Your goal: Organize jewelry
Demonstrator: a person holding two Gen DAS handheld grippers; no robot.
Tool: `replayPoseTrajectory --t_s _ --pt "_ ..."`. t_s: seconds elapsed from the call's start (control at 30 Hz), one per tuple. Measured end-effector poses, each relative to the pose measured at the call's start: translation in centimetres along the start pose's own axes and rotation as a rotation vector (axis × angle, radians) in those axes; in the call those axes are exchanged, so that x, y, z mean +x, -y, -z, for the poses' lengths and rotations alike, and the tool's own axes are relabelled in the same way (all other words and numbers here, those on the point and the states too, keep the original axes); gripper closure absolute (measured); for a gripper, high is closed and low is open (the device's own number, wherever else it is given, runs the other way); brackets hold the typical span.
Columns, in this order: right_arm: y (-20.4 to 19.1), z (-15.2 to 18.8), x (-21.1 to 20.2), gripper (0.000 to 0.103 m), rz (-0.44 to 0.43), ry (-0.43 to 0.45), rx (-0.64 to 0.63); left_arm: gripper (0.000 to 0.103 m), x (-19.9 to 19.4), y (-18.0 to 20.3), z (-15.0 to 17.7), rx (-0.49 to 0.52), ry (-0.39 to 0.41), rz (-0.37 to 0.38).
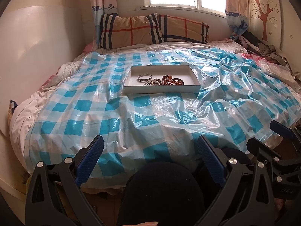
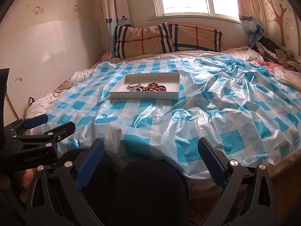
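Observation:
A shallow white tray (image 1: 161,90) (image 2: 143,95) lies mid-bed on a blue-checked plastic sheet. Inside it sit a silver bangle (image 1: 144,77) (image 2: 134,84), a pale bead bracelet (image 1: 153,82) (image 2: 135,89) and a heap of brown bead pieces (image 1: 172,81) (image 2: 152,88). My left gripper (image 1: 150,141) (image 2: 55,123) hovers open and holding nothing at the bed's near edge, well short of the tray. Just to its right, my right gripper (image 2: 150,143) (image 1: 262,134) is also open and holding nothing.
The crinkled plastic sheet (image 1: 216,101) covers the bed. Two plaid pillows (image 1: 154,30) lean under the window. Crumpled clothes (image 1: 263,47) pile at the far right, and a wall panel (image 1: 37,56) runs along the left. Dark-clothed knees (image 2: 148,188) fill the foreground.

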State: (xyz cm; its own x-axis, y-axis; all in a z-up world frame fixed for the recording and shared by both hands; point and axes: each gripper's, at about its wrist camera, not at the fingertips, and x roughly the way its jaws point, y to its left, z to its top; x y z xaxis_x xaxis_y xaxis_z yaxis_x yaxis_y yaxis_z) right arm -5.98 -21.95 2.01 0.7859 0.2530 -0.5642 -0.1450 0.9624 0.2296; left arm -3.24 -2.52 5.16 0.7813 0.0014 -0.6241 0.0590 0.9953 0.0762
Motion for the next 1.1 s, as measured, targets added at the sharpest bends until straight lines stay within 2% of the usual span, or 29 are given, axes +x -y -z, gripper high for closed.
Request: replayPoseTrajectory --t_s 1.1 --pt "0.37 -0.45 0.06 0.008 -0.003 -0.003 0.001 0.008 -0.13 0.11 -0.11 -0.023 -0.009 0.023"
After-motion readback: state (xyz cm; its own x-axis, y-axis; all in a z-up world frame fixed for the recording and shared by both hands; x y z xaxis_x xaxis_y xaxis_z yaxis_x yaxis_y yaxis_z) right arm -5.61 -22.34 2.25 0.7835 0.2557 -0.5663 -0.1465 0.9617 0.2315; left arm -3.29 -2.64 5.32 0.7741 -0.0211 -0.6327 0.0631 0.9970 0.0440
